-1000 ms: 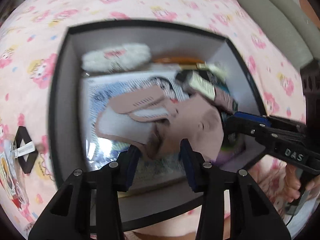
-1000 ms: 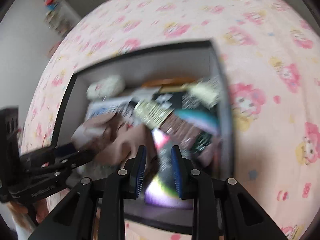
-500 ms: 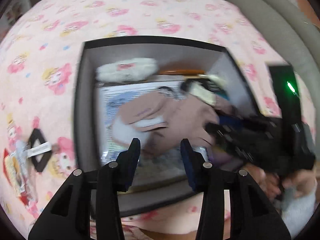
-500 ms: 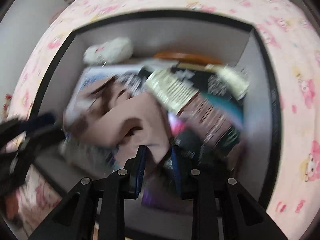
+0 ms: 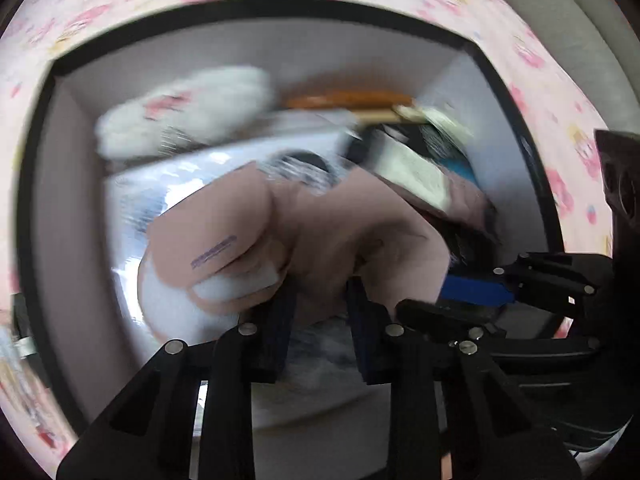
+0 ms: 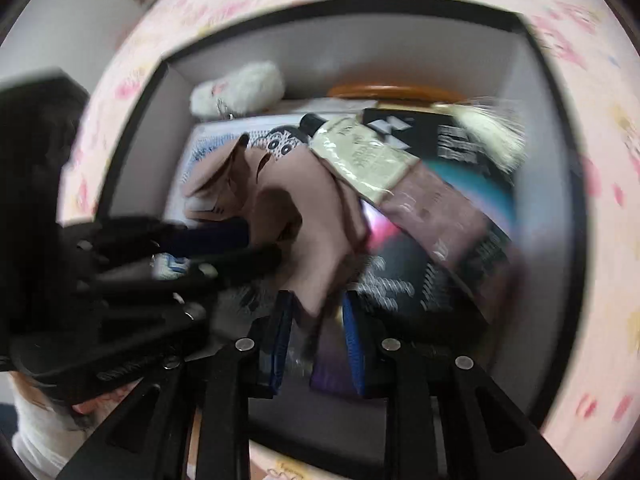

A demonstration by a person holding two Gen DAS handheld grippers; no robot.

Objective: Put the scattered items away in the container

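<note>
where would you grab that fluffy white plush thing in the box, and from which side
Probably from straight above, jaws across the short width of the fluffy white oblong plush. It lies lengthwise along the far wall of the black-rimmed grey box, near the left corner, so a side approach looks blocked. Its soft pile should compress under the pads.

A bed covered by a pale pink sheet with pink cartoon prints (image 5: pixel 532 52) carries a black-rimmed square box with grey inner walls (image 5: pixel 60 200), sitting directly on it.
</note>
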